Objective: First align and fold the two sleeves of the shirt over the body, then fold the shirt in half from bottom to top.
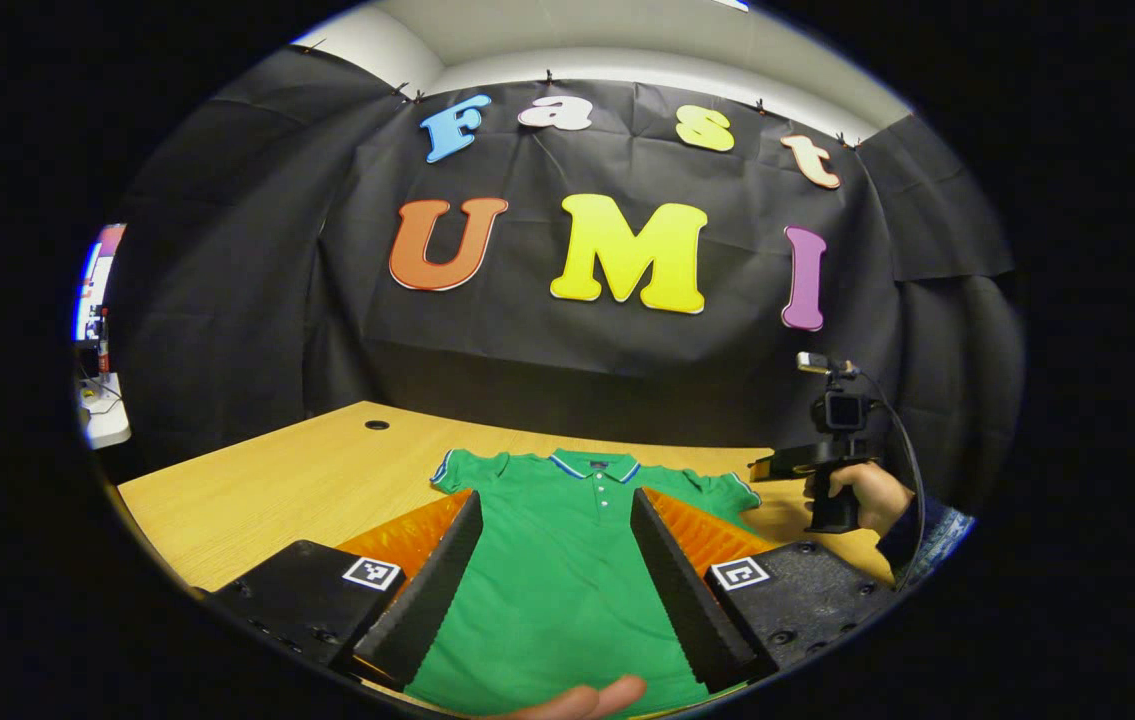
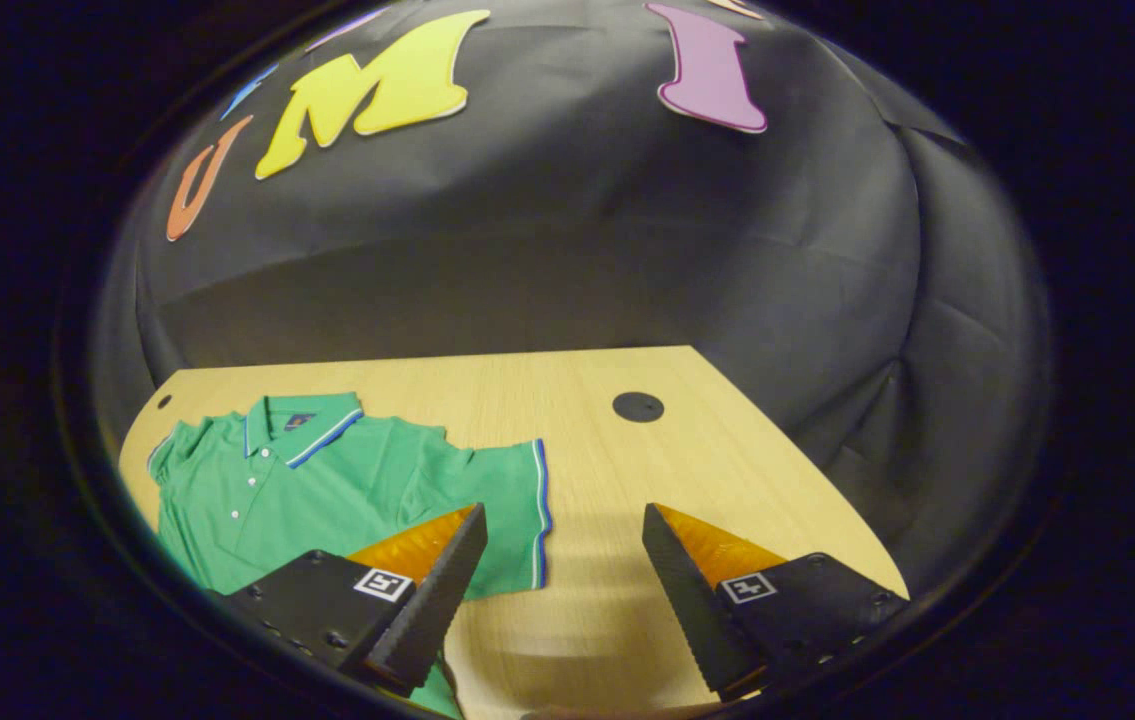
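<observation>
A green polo shirt point(image 1: 567, 560) is lying flat and face up on the wooden table point(image 1: 277, 490), collar toward the black cloth wall point(image 1: 247, 300), with both short sleeves spread out to the sides. The left gripper point(image 1: 555, 515) is hovering over the shirt's body with its jaws spread wide and gripping nothing, a fingertip point(image 1: 587, 700) showing at the bottom edge. The right gripper point(image 2: 562, 530) is likewise hanging released above bare wood just beside the blue-trimmed sleeve point(image 2: 507, 510), near a round black hole point(image 2: 638, 407) in the tabletop.

A green polo shirt point(image 1: 557, 560) lies flat on the wooden table point(image 1: 267, 480).
</observation>
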A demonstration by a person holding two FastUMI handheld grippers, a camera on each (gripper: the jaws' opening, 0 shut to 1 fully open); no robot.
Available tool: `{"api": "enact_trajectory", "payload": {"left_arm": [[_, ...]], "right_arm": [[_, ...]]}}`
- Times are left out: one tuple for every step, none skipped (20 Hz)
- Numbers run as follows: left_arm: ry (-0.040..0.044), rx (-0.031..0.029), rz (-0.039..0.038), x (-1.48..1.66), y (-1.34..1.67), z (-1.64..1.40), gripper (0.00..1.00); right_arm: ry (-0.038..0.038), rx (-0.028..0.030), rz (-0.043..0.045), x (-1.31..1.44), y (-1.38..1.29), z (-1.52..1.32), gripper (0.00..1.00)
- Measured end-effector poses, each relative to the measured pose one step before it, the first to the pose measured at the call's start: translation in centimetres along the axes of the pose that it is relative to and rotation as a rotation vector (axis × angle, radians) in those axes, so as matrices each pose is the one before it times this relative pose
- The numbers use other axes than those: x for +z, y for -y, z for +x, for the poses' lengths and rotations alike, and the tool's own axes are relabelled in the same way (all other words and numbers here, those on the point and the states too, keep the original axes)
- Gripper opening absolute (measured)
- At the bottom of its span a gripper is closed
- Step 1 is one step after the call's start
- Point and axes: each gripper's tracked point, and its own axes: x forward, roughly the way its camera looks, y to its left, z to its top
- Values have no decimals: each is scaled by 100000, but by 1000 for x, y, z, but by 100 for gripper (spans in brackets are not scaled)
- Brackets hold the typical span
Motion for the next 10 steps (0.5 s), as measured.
{"api": "enact_trajectory", "payload": {"left_arm": [[1940, -487, -648, 394, 56, -96, 96], [751, -409, -305, -52, -15, 60, 96], [-167, -879, 331, -74, 187, 28, 96], [-543, -378, 703, -165, 89, 49, 96], [-12, 165, 921, -4, -206, -5, 96], [269, 377, 758, 114, -172, -38, 96], [-8, 372, 166, -4, -199, 22, 96], [-248, 272, -227, -190, -76, 104, 97], [-433, 8, -360, -79, -8, 41, 97], [-462, -87, -356, -155, -13, 125, 97]], "right_arm": [[-1347, 1267, 955, -42, -257, 383, 96], [-1432, 551, 290, -158, -270, 505, 96], [-1658, 308, -29, -255, -191, 578, 95], [-2747, -410, -418, -455, 62, 462, 90], [-2421, -543, 54, -650, 195, 435, 86], [-2494, 275, 38, -492, -80, 146, 79], [-1661, 971, 829, -282, -221, 254, 75], [-1762, 926, 1147, -184, -40, 287, 69], [-1599, 757, 1922, -304, -81, 169, 65], [-2322, 1047, 1936, -302, -118, -496, 52]]}}
